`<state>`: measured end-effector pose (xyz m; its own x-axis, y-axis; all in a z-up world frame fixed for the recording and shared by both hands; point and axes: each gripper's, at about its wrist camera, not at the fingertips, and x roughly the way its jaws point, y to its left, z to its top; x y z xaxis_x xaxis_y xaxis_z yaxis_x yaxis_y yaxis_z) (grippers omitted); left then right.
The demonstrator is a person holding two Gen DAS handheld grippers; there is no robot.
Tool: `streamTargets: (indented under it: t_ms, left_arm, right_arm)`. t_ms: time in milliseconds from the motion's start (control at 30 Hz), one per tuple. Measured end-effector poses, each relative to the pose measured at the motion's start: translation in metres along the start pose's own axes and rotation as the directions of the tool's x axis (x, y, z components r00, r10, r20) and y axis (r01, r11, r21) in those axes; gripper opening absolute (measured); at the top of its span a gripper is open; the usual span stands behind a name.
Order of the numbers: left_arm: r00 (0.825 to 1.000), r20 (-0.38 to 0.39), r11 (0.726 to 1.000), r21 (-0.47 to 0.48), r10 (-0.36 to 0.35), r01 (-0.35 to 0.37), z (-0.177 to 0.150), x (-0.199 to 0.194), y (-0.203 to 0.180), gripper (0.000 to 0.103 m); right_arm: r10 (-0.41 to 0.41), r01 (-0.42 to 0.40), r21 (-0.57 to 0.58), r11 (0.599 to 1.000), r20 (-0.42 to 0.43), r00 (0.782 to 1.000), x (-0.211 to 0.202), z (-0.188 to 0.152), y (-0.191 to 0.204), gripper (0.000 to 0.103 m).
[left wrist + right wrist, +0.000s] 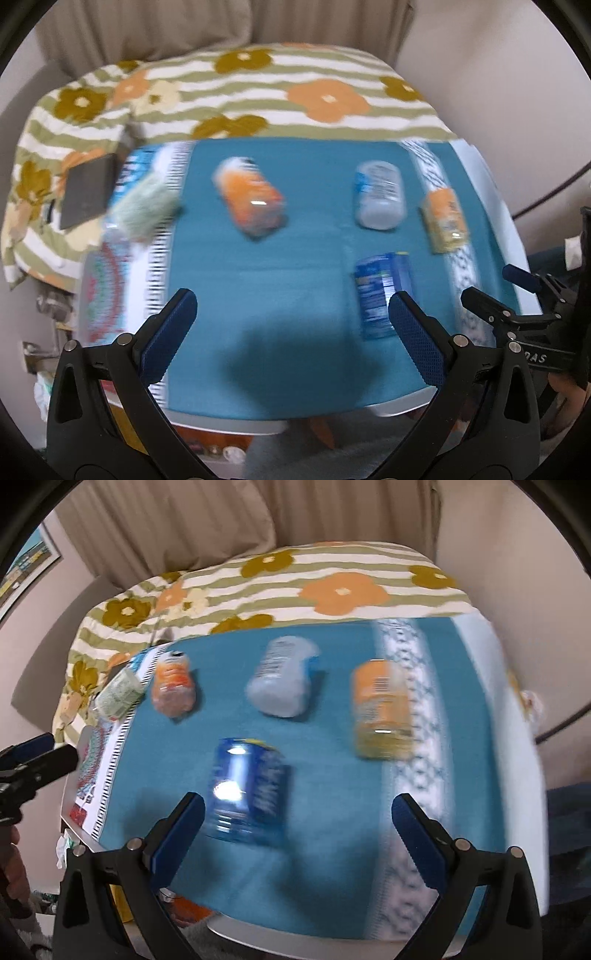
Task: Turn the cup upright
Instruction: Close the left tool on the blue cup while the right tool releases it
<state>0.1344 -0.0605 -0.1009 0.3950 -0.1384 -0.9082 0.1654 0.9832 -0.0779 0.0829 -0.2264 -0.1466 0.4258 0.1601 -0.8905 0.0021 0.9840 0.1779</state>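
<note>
**Flip not started – cups all on their sides, both tools empty**

Status: nothing upright yet. Five cups/containers lie on the teal cloth over the worktop point(517, 738), all tipped over as far as the blur allows. Pics are smeared, so labels unreadable.

Layout, right wrist view: blue cup point(247, 790) nearest, lying on its side, just ahead of the right tool point(297, 830) and a bit left of its centre line. Behind it a row: pale green cup point(120, 694) at the far-left edge, orange-red cup point(173, 686), white/grey cup point(282, 675), orange-yellow cup point(382, 709) on the patterned strip at right.

Tools: right tool spread wide, pinching nothing; blue cup not between the fingers yet, no contact visible. Left tool point(291, 336) also spread wide, empty, over bare cloth, w/ blue cup point(380, 295) showing just behind its right finger.

Judgement: approach stage only. Blue cup looks the likely first target for the right tool, but can't be sure. Left to do: close in, grip, rotate, set down on base. Which end is the mouth – can't tell through the blur.
</note>
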Motion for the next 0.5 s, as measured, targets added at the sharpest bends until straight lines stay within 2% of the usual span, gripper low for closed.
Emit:
streamTargets:
  t_ms: [100, 233, 333, 500]
  left_arm:
    - [0.997, -0.082, 1.000, 0.006, -0.001, 0.001, 0.011, 0.022, -0.033, 0.103]
    - [0.984, -0.177, 1.000, 0.011, 0.013, -0.011, 0.020, 0.053, -0.064, 0.103]
    - [0.972, -0.231, 1.000, 0.009, 0.029, -0.028, 0.023, 0.073, -0.076, 0.103]
    - [0.947, -0.321, 0.997, -0.073, 0.008, -0.033, 0.025, 0.105, -0.078, 0.103]
  right_arm:
    - [-0.003, 0.004, 0.006, 1.000, -0.020, 1.000, -0.008, 0.002, -0.023, 0.101]
    - [-0.051, 0.051, -0.045, 0.998, -0.003, 0.999, -0.014, 0.001, -0.044, 0.101]
    - [-0.036, 0.036, -0.058, 0.998, -0.015, 0.999, -0.010, 0.003, -0.058, 0.101]
    - [0.005, -0.007, -0.039, 0.999, -0.050, 0.999, 0.002, 0.005, -0.082, 0.101]
